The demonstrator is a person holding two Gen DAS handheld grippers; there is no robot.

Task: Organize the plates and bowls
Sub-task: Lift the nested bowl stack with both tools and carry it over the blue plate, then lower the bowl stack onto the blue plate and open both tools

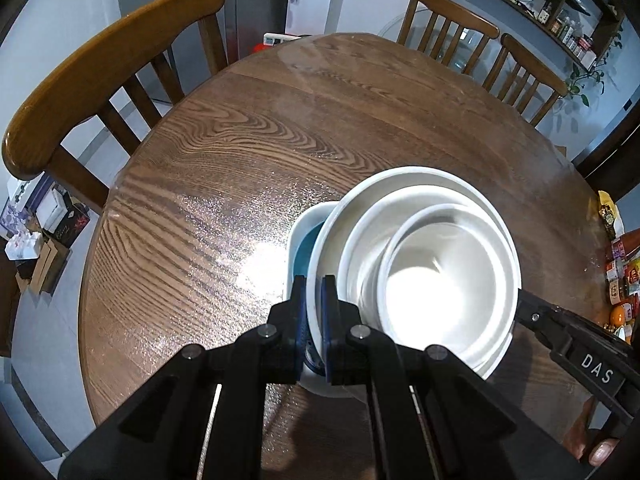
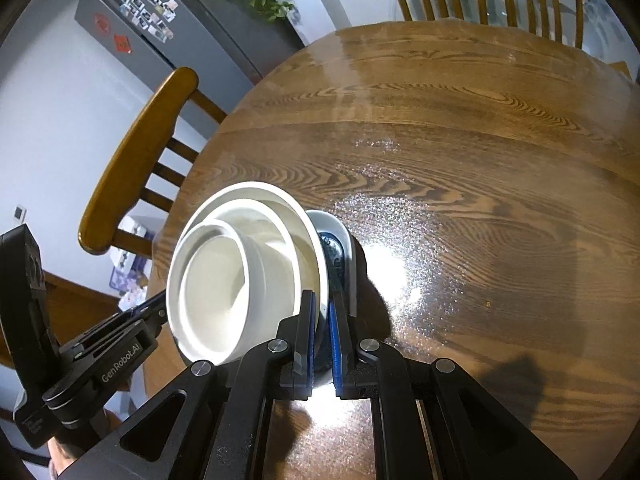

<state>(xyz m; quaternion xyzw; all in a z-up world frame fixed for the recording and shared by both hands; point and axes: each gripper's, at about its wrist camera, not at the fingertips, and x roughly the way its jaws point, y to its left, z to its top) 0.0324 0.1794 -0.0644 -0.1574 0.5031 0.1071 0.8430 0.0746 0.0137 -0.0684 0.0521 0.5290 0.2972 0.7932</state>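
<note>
Left wrist view shows your left gripper (image 1: 314, 312) pinched on the near rim of the large white plate (image 1: 332, 248), jaws nearly together with only the rim between them. Your right gripper (image 2: 322, 332) is clamped on the opposite rim of that same plate (image 2: 308, 240), again almost fully closed on the edge.

Nested on the plate are a white bowl (image 1: 360, 240) and, inside it, a smaller white bowl (image 1: 440, 280). Under the plate sits a blue-patterned dish (image 1: 304, 248), its pale rim poking out on the side away from the bowls. The whole stack is over the near part of the round wooden table (image 1: 240, 140), on your side of the table's centre; whether it rests on the wood or hangs just above it, I cannot tell.

Watch the risks. Each grip has only a thin lip of glazed rim, so the plate could slip out if you tilt or jerk. The bowls sit loose and off-centre on the plate; an uneven lift from either hand could slide them toward the low side. The blue dish is probably not gripped at all, so it may stay behind or drag.
</note>
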